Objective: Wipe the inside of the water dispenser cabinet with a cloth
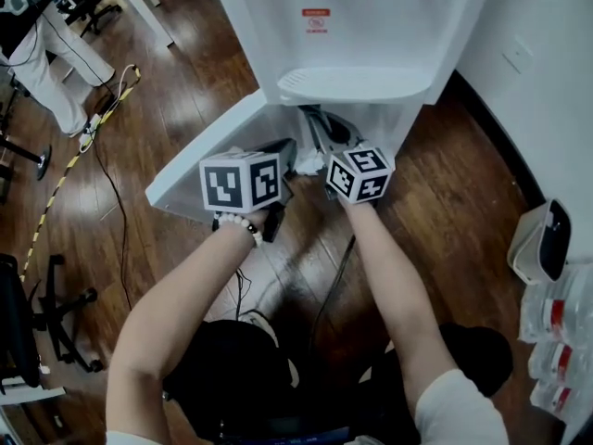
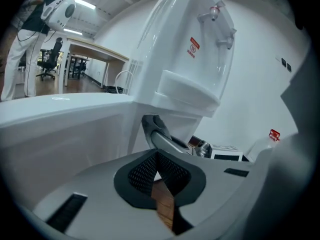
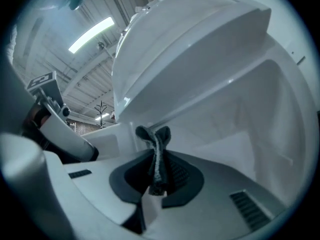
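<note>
1. The right gripper (image 3: 159, 173) is pinching a dark grey cloth (image 3: 153, 134). Its jaws are closed on a narrow bunch of it, and the folded end is sticking out past the tips.
2. The left gripper (image 2: 156, 158) is carrying nothing; its jaws are pressing together at the tips, with only floor showing behind them.
3. The person is crouching before the water dispenser (image 1: 361, 26), with the cabinet door (image 1: 199, 160) standing open on their left.
4. The cabinet (image 3: 240, 119) is lying straight ahead of the right gripper's jaws. In the right gripper view its white walls are filling the space beyond the cloth, under the drip shelf (image 1: 357, 83).
5. The cloth's long axis is running along the jaws, so its free end is pointing into the opening.
6. The right gripper is sitting squarely before that opening, while the left one is sitting off toward the door side. So I'd say the wipe is falling to the right hand: a push forward until the fold meets a wall. As far as I can tell, the cloth is not touching any surface yet.
</note>
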